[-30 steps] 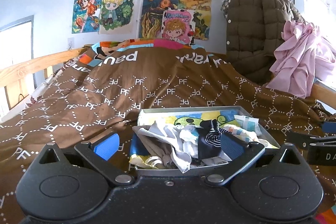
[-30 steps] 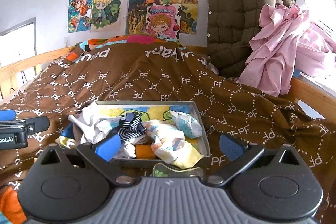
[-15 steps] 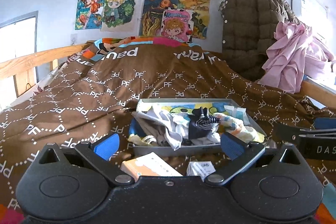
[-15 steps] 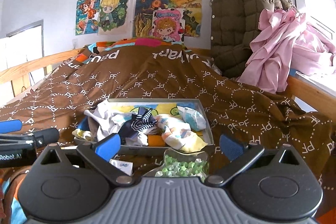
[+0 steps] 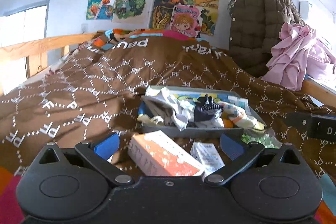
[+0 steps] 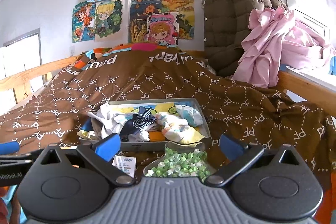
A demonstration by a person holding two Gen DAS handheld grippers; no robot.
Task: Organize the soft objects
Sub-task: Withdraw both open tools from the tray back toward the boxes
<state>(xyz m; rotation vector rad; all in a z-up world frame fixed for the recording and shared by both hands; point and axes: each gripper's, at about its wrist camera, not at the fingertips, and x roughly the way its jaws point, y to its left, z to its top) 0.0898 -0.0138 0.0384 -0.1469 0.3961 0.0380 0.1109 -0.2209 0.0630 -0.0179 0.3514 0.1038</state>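
Observation:
A shallow grey tray (image 5: 189,132) (image 6: 145,145) lies on the brown quilt, piled with soft items: white cloth (image 6: 109,119), a navy striped sock (image 6: 145,120) (image 5: 206,109), a pastel patterned cloth (image 6: 178,129) and a pale blue packet (image 6: 190,113). My left gripper (image 5: 169,143) is open, low over the bed in front of the tray, above an orange box (image 5: 161,157) and a small white box (image 5: 206,155). My right gripper (image 6: 171,145) is also open, just short of the tray's near edge, with nothing between its fingers.
A clear bag of green paper stars (image 6: 180,165) and a small white card (image 6: 125,164) lie before the tray. A brown padded jacket (image 6: 229,20) and pink cloth (image 6: 273,45) hang at the right. Wooden bed rails (image 5: 40,47) border both sides.
Both grippers have drawn back from the tray. The orange box, white box and star bag have come into view in front of it. Both stay open.

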